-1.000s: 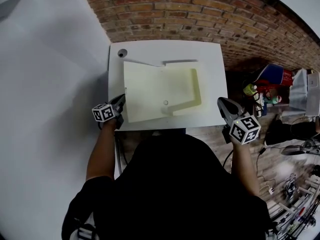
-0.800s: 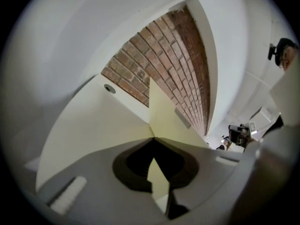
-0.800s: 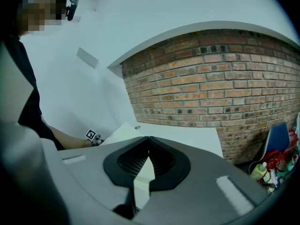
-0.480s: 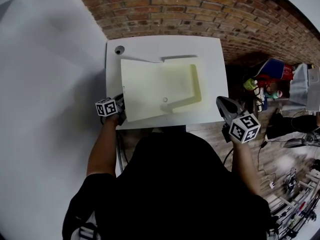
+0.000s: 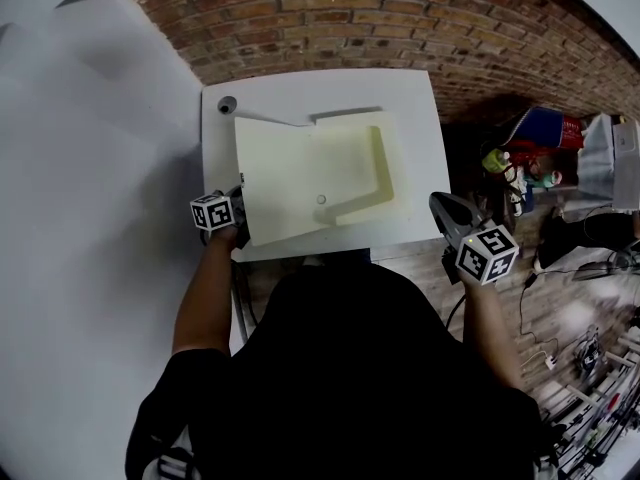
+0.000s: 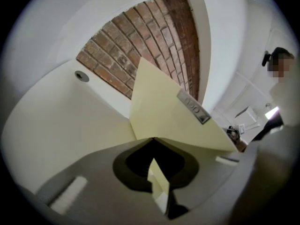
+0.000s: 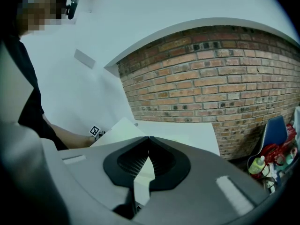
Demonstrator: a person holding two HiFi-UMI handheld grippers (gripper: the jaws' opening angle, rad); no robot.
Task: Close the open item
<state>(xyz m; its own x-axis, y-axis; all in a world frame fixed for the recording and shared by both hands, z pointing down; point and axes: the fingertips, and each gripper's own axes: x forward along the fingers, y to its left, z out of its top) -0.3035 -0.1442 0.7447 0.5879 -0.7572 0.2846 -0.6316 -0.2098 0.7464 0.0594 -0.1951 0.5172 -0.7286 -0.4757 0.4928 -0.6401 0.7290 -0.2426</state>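
Note:
A pale yellow flat box (image 5: 385, 173) lies open on the white table (image 5: 300, 88). Its lid (image 5: 280, 178) is raised at a slant over the left half. In the left gripper view the lid (image 6: 168, 107) rises from the jaw tips and carries a small metal plate (image 6: 193, 108). My left gripper (image 5: 238, 218) (image 6: 152, 139) sits at the lid's near left corner, jaws closed with the thin corner between them. My right gripper (image 5: 440, 204) (image 7: 149, 137) hangs off the table's right front corner, shut and holding nothing.
A round grommet (image 5: 227, 105) (image 6: 82, 76) sits in the table's far left corner. A brick wall (image 5: 400, 18) runs behind the table and a white wall (image 5: 90, 168) stands at its left. A blue-red bag (image 5: 545, 133) and a green bottle (image 5: 497, 161) clutter the floor on the right.
The left gripper has drawn in against the lid's left corner and turned a little. The right gripper has barely moved. The head view has shifted slightly.

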